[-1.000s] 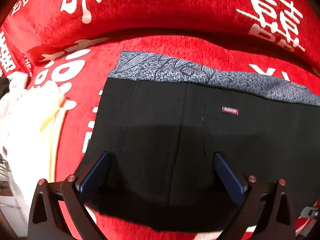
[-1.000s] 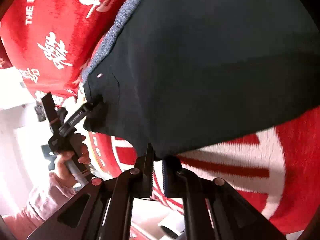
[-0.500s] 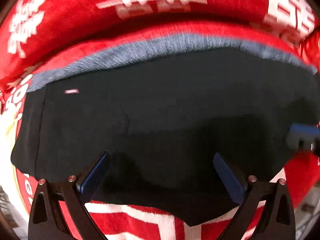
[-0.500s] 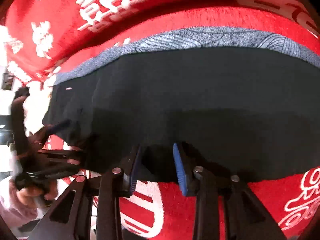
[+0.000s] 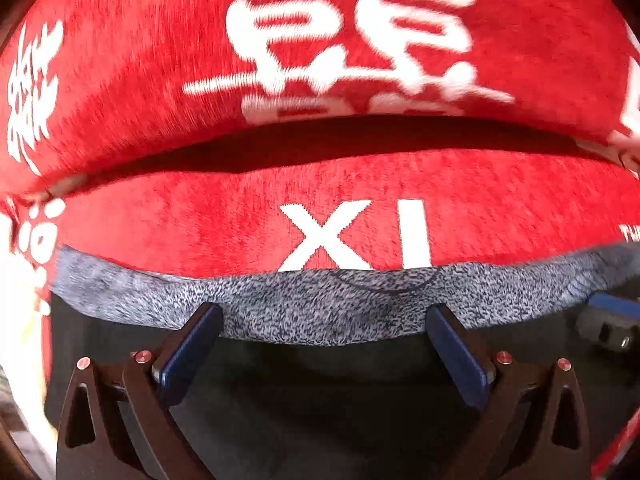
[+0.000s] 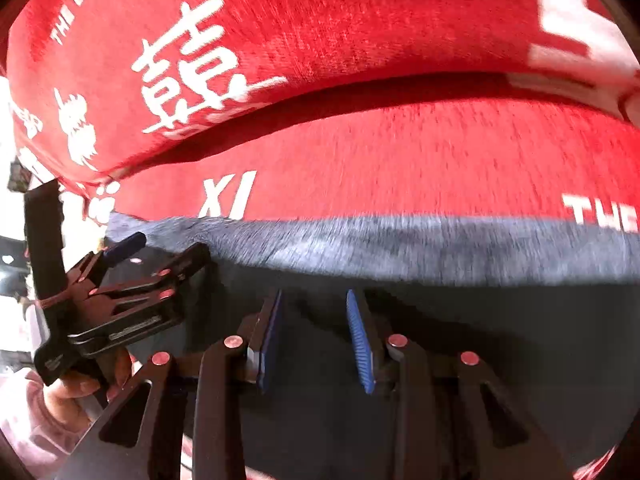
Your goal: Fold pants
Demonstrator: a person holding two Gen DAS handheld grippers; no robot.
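Two blue-padded fingers of the left gripper (image 5: 324, 344) stand wide apart in the left wrist view, holding nothing, low over the black fabric pants with a grey patterned inner band (image 5: 320, 400). A second ago this camera looked down on the pants from farther back, with the small label in sight; now it sits close above the cloth, and the grey band fills the space between the finger pads (image 5: 188, 348). The pants lie flat on the red plush blanket with white characters (image 5: 360, 208), whose letters "XI" show just beyond the band. The gripper points forward across the garment, level with it.

In the right wrist view, the right gripper (image 6: 316, 332) has its pads parted by a moderate gap, with no cloth between them. A second ago these pads were pinched on the pants' edge, so the fold has been carried over and let go; I judge this fold laid down, with smoothing or a further fold remaining. The gripper hovers low over the black cloth, aimed at the grey band. The left gripper appears at the left edge, held in the person's hand (image 6: 84, 388), over the pants' corner.
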